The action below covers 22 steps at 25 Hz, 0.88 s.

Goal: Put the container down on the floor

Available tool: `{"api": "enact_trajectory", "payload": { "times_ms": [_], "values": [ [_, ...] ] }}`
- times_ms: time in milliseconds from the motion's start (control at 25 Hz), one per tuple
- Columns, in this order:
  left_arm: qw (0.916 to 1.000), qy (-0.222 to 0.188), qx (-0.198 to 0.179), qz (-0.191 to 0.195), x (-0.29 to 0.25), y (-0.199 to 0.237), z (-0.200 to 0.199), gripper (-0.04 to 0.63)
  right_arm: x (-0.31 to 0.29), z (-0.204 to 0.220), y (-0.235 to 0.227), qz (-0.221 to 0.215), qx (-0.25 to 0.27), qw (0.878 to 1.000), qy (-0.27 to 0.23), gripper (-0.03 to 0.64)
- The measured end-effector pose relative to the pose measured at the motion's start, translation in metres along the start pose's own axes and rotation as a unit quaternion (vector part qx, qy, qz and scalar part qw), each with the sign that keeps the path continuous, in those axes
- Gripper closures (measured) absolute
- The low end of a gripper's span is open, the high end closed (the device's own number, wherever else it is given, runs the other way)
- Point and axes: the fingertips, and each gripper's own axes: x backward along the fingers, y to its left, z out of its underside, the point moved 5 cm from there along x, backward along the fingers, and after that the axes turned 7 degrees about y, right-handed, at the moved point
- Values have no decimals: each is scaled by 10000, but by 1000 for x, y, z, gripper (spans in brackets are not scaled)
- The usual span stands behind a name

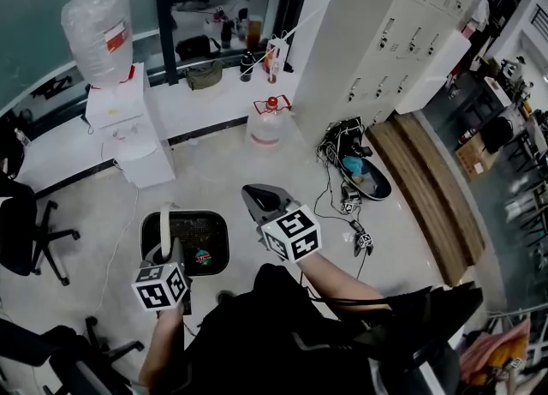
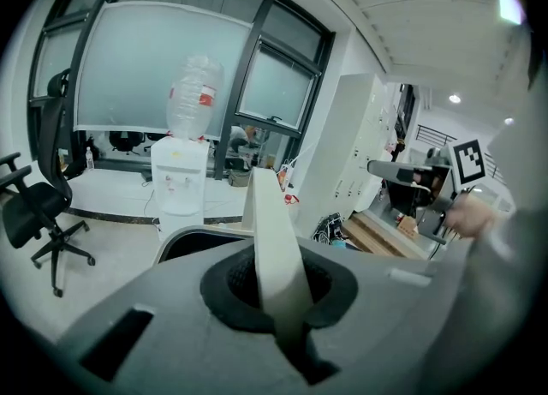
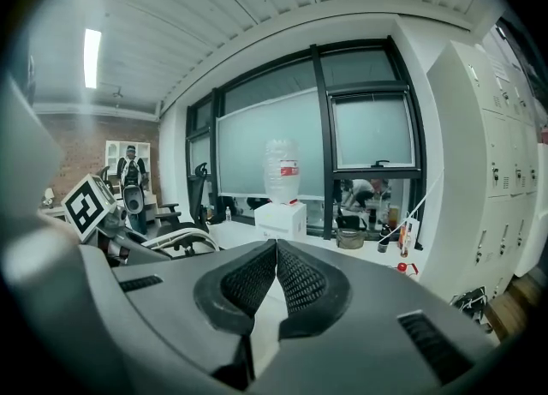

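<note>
Head view only: the container (image 1: 184,243), a black bin with a white rim (image 1: 145,230), seen from above over the pale floor (image 1: 223,170) just ahead of the person; whether its base touches the floor cannot be told
Head view only: a water jug (image 1: 267,126) with a red cap stands on the floor beyond the container, well apart from it
Left gripper view only: the white handle (image 2: 272,213) rises upright between the pads, and the rim (image 2: 193,235) shows beyond the gripper body
Right gripper view only: the pads meet with nothing between them, facing the water dispenser (image 3: 281,218) at the window
State of left gripper (image 1: 164,248): jaws fully closed, clamped on the white handle of the container
State of right gripper (image 1: 253,196): jaws together at the tips, holding and touching nothing, to the right of the container and apart from it
Container position: below the left gripper, between the person and the water dispenser
</note>
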Motion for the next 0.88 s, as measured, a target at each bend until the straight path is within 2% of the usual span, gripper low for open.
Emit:
{"api": "enact_trajectory", "payload": {
  "times_ms": [280,880],
  "values": [
    [9998,51,168,-110,-16,13,-11,586,-25,-6,-14,-163,112,9998,53,609],
    [9977,0,370,-561,-90,18,-92,586,-113,-48,-117,-608,135,9980,-45,609]
  ]
}}
